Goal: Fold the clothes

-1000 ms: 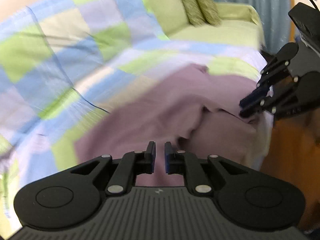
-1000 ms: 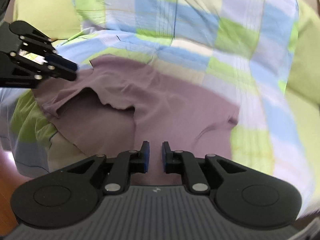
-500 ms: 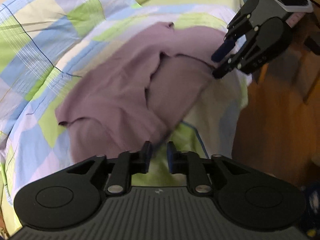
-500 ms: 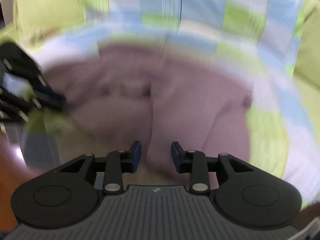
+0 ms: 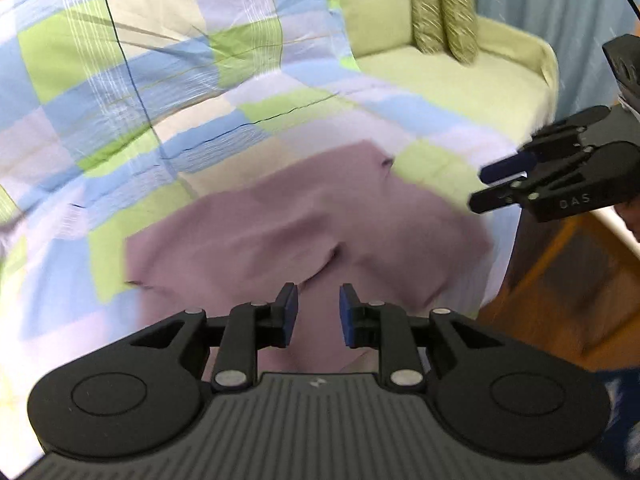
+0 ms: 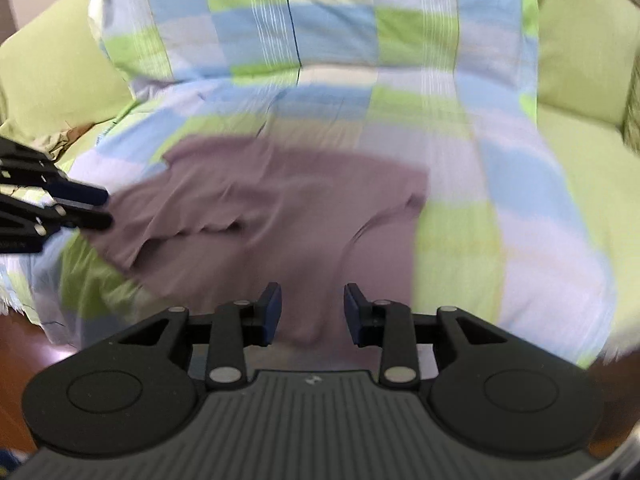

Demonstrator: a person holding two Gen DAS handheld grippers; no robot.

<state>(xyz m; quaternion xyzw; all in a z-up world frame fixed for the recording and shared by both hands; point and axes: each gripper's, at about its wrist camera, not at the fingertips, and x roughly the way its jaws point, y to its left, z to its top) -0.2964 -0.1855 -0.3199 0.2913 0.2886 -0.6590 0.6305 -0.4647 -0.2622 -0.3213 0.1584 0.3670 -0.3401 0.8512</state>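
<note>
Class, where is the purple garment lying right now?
In both wrist views the purple garment lies on the checked sheet at the sofa's front edge, just beyond both open grippers.

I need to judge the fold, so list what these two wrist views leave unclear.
- Purple garment: its near hem is hidden behind the left tongs in the left wrist view, and behind the right tongs in the right wrist view.
- Its creases and layers: blurred in both views.
- The checked sheet: cut off by the picture's edges.
</note>
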